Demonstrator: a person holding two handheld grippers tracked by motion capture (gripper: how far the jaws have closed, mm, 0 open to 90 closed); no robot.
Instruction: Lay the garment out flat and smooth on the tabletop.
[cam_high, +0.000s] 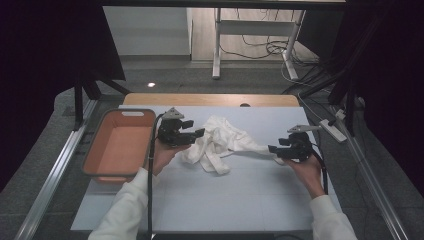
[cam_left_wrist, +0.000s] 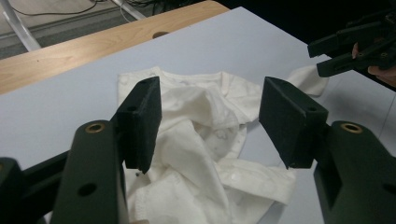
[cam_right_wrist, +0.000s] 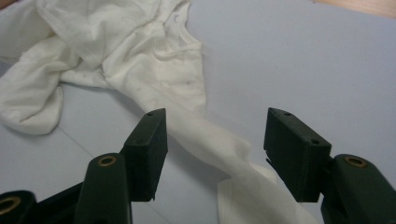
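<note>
- Two grippers face each other across the middle of the high view, with a crumpled white shirt lying on the counter between them.
- Nearest the camera, at lower right of the high view, the right gripper is held low over the counter, its fingers spread apart. In the right gripper view a drawn-out strip of the shirt, probably a sleeve, runs from the upper left of the frame down through the gap between the jaws toward the bottom edge. Neither pad presses on it, so nothing is pinched.
- That strip's long axis runs roughly across the high view, from the heap at centre out toward the right gripper, so its free end lies closest to the right hand.
- A little farther in, at centre left of the high view, the left gripper points rightward at the bunched body of the shirt. Its fingers are also spread, and in the left gripper view the rumpled cloth lies beyond and below the gap, apparently untouched by either pad.
- The heap is therefore nearer the left hand, the stretched end nearer the right; a closing of either pair would likely catch its own end.
- Farther left, an orange tub sits just beside the left hand, at the counter's left edge.
- Beyond the pale mat, a strip of bare wood marks the counter's far edge.
</note>
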